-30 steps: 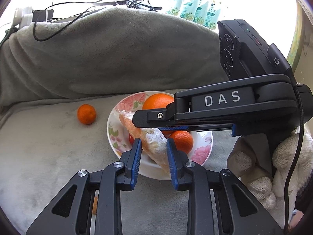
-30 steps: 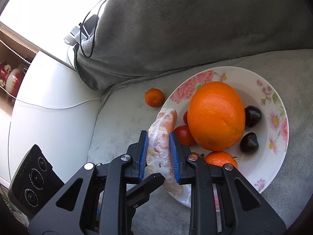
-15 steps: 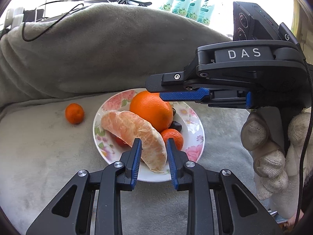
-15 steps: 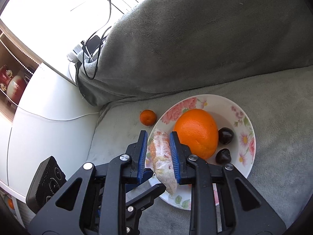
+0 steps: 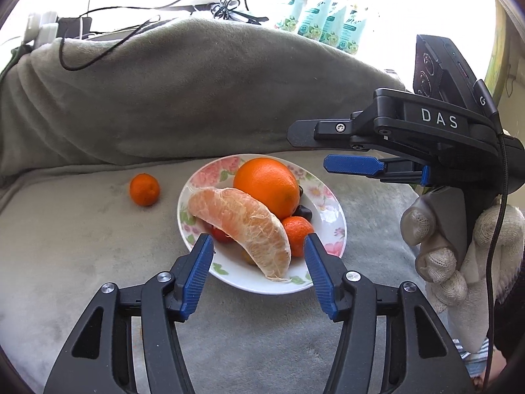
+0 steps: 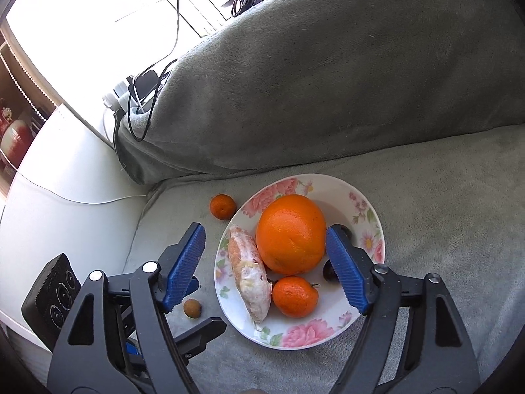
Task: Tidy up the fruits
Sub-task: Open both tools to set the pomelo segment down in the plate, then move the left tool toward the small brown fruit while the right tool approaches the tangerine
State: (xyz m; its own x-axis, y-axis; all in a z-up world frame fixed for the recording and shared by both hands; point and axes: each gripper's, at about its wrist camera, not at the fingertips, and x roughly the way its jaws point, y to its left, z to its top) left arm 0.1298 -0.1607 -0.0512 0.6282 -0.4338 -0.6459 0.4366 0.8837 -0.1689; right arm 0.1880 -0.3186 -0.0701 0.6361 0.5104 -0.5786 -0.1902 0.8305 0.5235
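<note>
While both tongs, left tongs (image 5: 256, 264) and right tongs (image 6: 264, 267), are just opening empty, the peeled pomelo segment (image 5: 242, 226) is lying between the left pads, pointing toward them.

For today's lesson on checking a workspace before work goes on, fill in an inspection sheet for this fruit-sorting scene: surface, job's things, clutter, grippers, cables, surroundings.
Surface: grey blanket over a seat and backrest.
Job's things: floral plate holds a large orange, a peeled citrus segment, a mandarin, dark fruits and something red. A second mandarin and a small brown fruit lie off the plate.
Clutter: nothing seen.
Grippers: left gripper and right gripper have just been opening; neither holds anything.
Cables: black cable draped over the backrest.
Surroundings: white counter, green packets.
</note>
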